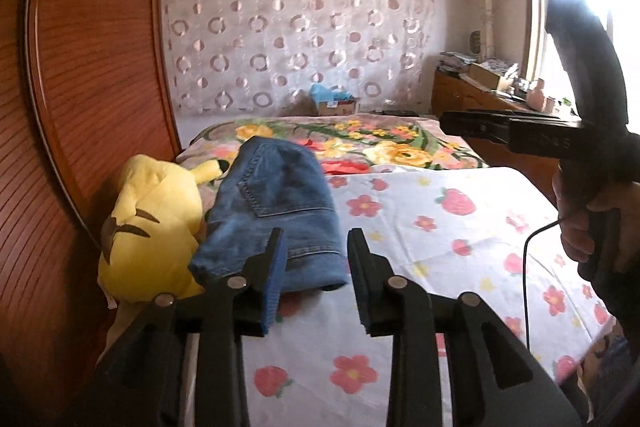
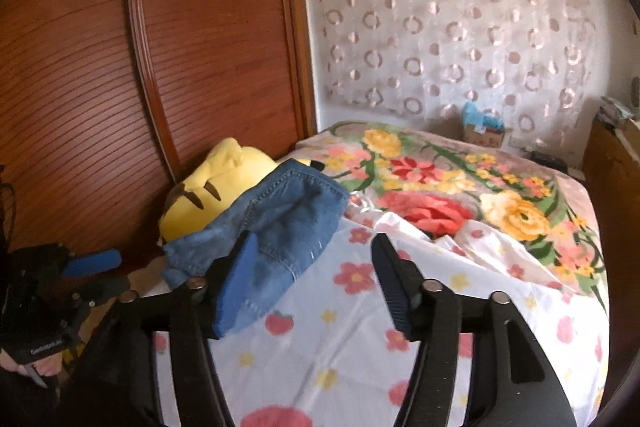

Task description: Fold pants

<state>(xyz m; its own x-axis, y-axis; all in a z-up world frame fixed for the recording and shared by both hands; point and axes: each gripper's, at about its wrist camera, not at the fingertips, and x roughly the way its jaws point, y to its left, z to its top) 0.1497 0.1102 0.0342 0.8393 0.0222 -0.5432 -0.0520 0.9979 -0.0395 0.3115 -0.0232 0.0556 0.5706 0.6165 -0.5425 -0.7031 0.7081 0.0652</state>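
Pants (image 1: 272,215) sit in a small blue bundle on the bed (image 1: 460,247), on the white sheet with the pink flowers. They look folded up already. I can see a back pocket on top and a hem at the near edge. One side of the bundle touches the yellow plush toy (image 1: 148,227), which lies against the brown wooden wardrobe (image 1: 80,67).

My left gripper (image 1: 316,267) is above the near end of the pants. Its two fingers are apart and nothing is between them. It does not hold the cloth.

My right gripper (image 2: 316,283) is the same. Its fingers are wide apart and empty. The pants (image 2: 276,227) show behind its left finger, but the blue pads do not pinch them.

So I think the folding is mostly done. The bundle is short and thick, not long like open pants. It is a bit lumpy, though, and one corner sticks out near the toy. I might still press it flat or tidy that corner. I cannot tell how neat the far side is, because it is hidden from me.
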